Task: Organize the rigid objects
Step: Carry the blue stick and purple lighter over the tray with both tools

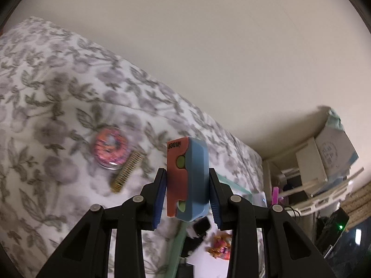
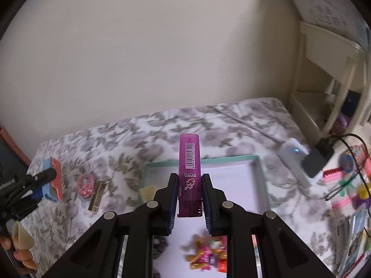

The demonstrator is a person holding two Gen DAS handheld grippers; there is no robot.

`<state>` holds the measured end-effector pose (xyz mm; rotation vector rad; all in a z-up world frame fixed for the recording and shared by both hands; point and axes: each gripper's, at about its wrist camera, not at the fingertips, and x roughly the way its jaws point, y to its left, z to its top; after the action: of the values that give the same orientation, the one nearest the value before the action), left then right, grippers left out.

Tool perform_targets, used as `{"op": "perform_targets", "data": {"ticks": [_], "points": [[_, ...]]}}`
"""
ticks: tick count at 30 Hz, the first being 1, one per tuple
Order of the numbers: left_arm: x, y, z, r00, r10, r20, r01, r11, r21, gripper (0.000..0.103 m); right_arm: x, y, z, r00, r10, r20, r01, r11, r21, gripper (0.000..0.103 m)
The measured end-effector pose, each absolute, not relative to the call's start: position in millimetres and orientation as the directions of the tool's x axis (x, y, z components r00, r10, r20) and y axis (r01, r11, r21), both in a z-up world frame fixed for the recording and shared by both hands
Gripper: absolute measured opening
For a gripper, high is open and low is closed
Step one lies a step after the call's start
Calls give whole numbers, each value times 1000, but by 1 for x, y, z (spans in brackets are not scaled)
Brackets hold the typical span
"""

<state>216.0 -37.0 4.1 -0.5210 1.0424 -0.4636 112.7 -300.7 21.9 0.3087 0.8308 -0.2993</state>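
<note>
My left gripper (image 1: 187, 192) is shut on a blue and orange block-shaped gadget (image 1: 187, 180) with green buttons, held above the flowered bedspread (image 1: 46, 92); it also shows at the left of the right wrist view (image 2: 53, 179). My right gripper (image 2: 189, 205) is shut on a translucent purple lighter (image 2: 189, 171) with a barcode, held upright over a shallow white tray with a mint-green rim (image 2: 259, 169). An orange and pink toy figure (image 2: 206, 252) lies in the tray below it. A pink round tin (image 1: 111, 148) and a yellow comb-like strip (image 1: 127, 172) lie on the bed.
The tray's green rim (image 1: 176, 250) runs below my left gripper, with a black and white item (image 1: 197, 231) and the toy figure (image 1: 220, 246) in it. A cream shelf unit (image 2: 329, 81) stands at the right. A white charger (image 2: 299, 162), cables and colourful clips (image 2: 343, 185) lie beside it.
</note>
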Motion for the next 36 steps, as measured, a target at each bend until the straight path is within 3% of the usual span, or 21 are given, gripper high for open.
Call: {"op": "perform_targets", "data": {"ticks": [19,36], "points": [[171,-160,7,315,-621,-717,360,778,-515,36,71,-365,29,601,-256,-757,531,836,138,21],[158,-207,-40,217,-537,-815,420,805,-418,36,92,-373,-50,424,-187,-886,542,836,83,21]]}}
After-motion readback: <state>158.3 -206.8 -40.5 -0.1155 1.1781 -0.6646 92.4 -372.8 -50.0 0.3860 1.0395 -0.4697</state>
